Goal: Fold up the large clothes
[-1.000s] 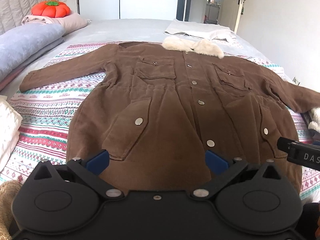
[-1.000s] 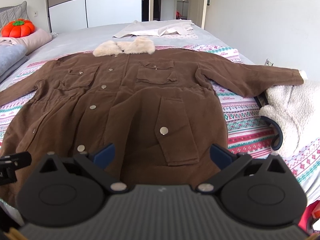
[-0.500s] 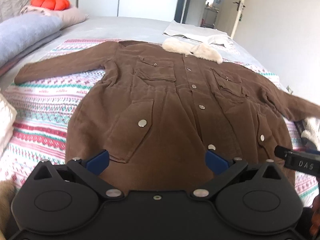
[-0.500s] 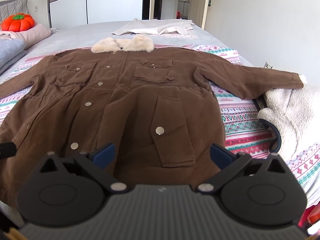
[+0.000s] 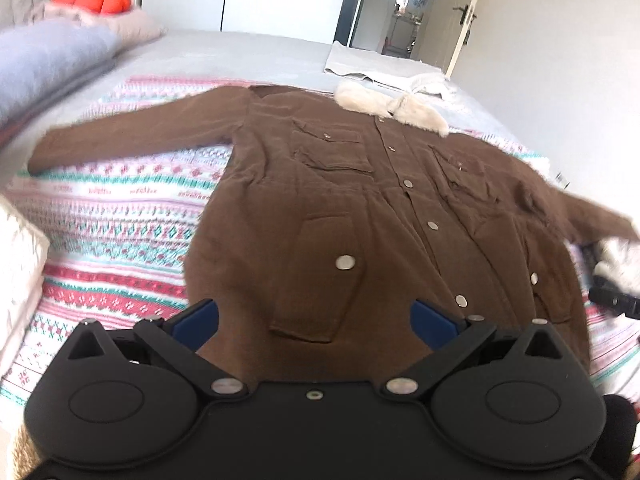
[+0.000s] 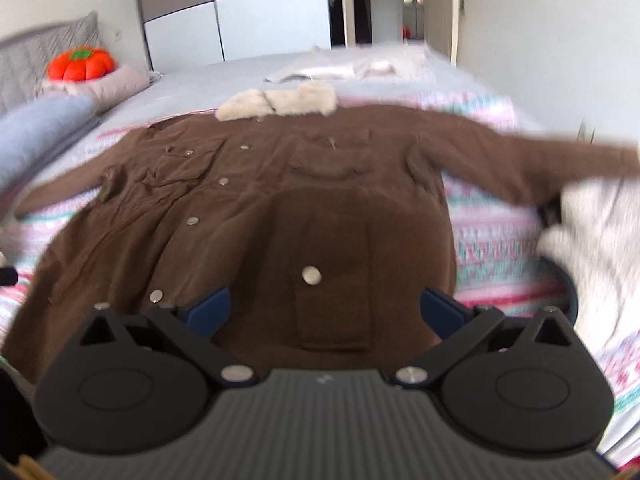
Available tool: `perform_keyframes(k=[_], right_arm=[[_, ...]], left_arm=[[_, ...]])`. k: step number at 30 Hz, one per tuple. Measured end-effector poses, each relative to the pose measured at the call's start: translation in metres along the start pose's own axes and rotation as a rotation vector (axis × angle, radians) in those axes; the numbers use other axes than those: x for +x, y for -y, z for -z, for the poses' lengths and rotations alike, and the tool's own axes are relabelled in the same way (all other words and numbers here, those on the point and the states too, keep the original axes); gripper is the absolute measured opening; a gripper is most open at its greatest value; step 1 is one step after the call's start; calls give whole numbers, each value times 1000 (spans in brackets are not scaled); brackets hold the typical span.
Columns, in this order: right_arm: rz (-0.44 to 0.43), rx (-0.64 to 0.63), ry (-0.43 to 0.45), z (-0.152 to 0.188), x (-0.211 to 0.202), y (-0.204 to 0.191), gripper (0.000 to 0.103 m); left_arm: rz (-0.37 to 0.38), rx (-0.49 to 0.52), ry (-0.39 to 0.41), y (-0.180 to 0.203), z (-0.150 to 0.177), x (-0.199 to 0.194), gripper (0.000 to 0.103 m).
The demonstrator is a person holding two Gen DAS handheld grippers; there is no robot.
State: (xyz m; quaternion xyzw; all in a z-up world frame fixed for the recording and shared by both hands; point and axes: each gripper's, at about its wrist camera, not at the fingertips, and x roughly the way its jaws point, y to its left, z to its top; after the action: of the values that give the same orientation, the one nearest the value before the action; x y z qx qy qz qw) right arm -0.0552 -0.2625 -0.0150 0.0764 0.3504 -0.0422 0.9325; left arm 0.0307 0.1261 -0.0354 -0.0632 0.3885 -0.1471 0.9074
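Left wrist view: left gripper (image 5: pixel 314 322) nearest the lens, blue fingers spread wide, nothing between them.
Right wrist view: right gripper (image 6: pixel 325 311) likewise spread wide, holding nothing.
Coat hem: the brown coat (image 5: pixel 360 216) lies face up just beyond both grippers; whether the fingertips touch the fabric cannot be told.
Coat pockets: a lower flap pocket with a metal snap (image 6: pixel 311 275) sits between the right gripper's fingers.
Coat body: spread flat on a patterned blanket (image 5: pixel 112 216), sleeves out to both sides.
Right sleeve side: a white fleece garment (image 6: pixel 600 240) lies beside the cuff.
Collar: cream fur collar (image 5: pixel 390 108) at the far end.
Beyond: grey bedsheet (image 5: pixel 224 56), orange pumpkin cushion (image 6: pixel 80 65) by the headboard.
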Motion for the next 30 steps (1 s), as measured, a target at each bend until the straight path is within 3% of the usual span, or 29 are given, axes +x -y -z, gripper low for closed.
perform_keyframes(k=[6, 10, 13, 16, 17, 18, 20, 24, 27, 29, 30], right_arm=[[-155, 265, -137, 18, 10, 65, 103], [-229, 318, -197, 35, 21, 69, 102], [-274, 342, -239, 43, 34, 62, 95], [-224, 311, -240, 46, 45, 51, 64], [-204, 299, -228, 45, 43, 50, 30], [-186, 286, -210, 43, 37, 50, 14], [-215, 301, -171, 41, 20, 61, 6], [-169, 276, -63, 30, -30, 84, 0], [-14, 264, -1, 24, -54, 110, 0], [9, 291, -2, 23, -61, 127, 4], [-9, 315, -6, 25, -61, 132, 16]], left_arm=[[49, -115, -62, -57, 4, 3, 103], [111, -206, -131, -80, 15, 21, 101], [159, -292, -186, -89, 26, 44, 101], [202, -356, -216, -91, 32, 58, 101], [202, -351, -211, -89, 31, 57, 101], [210, -345, -204, -88, 29, 55, 103], [228, -346, -187, -87, 28, 49, 103], [234, -356, -168, -95, 26, 38, 103], [232, -357, -164, -101, 26, 34, 103], [213, -362, -183, -104, 28, 35, 103], [198, -359, -195, -104, 29, 37, 103]])
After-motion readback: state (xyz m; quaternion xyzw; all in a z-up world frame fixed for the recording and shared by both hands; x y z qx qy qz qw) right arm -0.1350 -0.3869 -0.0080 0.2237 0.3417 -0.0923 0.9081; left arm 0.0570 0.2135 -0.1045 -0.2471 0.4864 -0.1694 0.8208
